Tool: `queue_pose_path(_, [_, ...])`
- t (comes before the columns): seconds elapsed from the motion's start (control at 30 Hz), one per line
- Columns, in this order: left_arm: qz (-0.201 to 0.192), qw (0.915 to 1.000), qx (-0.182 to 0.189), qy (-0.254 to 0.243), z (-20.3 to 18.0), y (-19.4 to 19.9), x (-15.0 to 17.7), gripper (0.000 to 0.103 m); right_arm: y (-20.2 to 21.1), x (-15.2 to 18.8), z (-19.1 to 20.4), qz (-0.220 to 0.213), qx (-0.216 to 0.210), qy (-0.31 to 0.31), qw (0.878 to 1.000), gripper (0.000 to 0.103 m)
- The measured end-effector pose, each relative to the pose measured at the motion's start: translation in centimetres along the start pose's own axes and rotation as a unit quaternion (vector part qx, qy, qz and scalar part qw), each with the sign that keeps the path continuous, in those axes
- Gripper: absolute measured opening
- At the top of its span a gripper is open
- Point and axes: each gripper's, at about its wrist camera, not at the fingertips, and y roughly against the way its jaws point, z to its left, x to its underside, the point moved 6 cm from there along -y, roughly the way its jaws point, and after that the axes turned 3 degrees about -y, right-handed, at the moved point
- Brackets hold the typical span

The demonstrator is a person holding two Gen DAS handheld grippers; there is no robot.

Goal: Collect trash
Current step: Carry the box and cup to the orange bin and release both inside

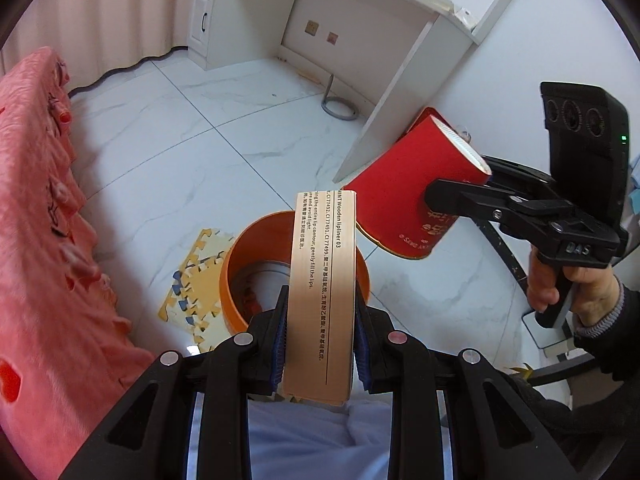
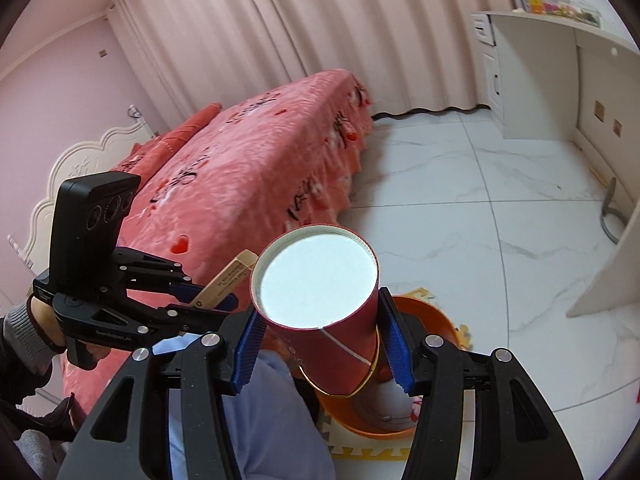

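- The lipliner box (image 1: 322, 296), a slim tan carton, stands lengthwise between the blue pads of the left claw (image 1: 320, 332), which is clamped on its lower half at the bottom centre of the left wrist view; its free end reaches up over the rim of the orange bin (image 1: 236, 276).
- The red paper cup (image 2: 320, 300) sits in the lower middle of the right wrist view, pinched across its body by the right claw (image 2: 320, 344), its white open mouth turned toward the camera and its base pointing down at the orange bin below.
- In the left wrist view the cup shows at centre right, tilted, near the top end of the box but apart from it.
- Risk: the two pieces hang close together above one bin; if both claws close in at once, cup and box could knock and one could twist in its grip.
- Risk: the box overhangs the rim instead of the middle of the bin, so a release here could tip it onto the floor tiles or the foam mat (image 1: 192, 284) beside the bin.
- Risk: the thin cup wall can buckle under the pads and slip early.
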Motion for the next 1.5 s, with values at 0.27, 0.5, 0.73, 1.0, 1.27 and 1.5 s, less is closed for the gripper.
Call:
queue_pose_path(0.27, [0.005, 0.9998, -0.017, -0.007, -0.6, -1.9, -1.1, 0.068, -1.5, 0.7, -2.4, 0.009, 0.029, -0.028, 0.999, 0.061])
queue_pose_path(0.5, [0.014, 0.9998, -0.017, 0.0, -0.4, -1.4, -0.3, 0.068, -1.9, 0.9, -2.2, 0.016, 0.028, -0.031, 0.999, 0.066])
queue_pose_path(0.73, [0.0, 0.9995, -0.03, 0.014, -0.3, 0.9, 0.7, 0.075, -1.4, 0.2, 0.9, 0.013, 0.004, -0.008, 1.0, 0.066])
queue_pose_path(1.0, [-0.029, 0.9972, -0.061, 0.032, 0.3, 5.2, 2.2, 0.08, -1.3, 0.0, 5.7, 0.022, -0.027, 0.032, 0.999, 0.069])
queue_pose_path(1.27, [-0.063, 0.9915, -0.096, 0.061, 1.2, 9.7, 4.4, 0.086, -1.5, 0.3, 10.9, 0.031, -0.047, 0.076, 0.996, 0.082])
queue_pose_path(1.5, [-0.09, 0.9829, -0.133, 0.089, 1.8, 13.8, 7.1, 0.09, -2.2, 0.9, 15.4, 0.045, -0.063, 0.117, 0.99, 0.093])
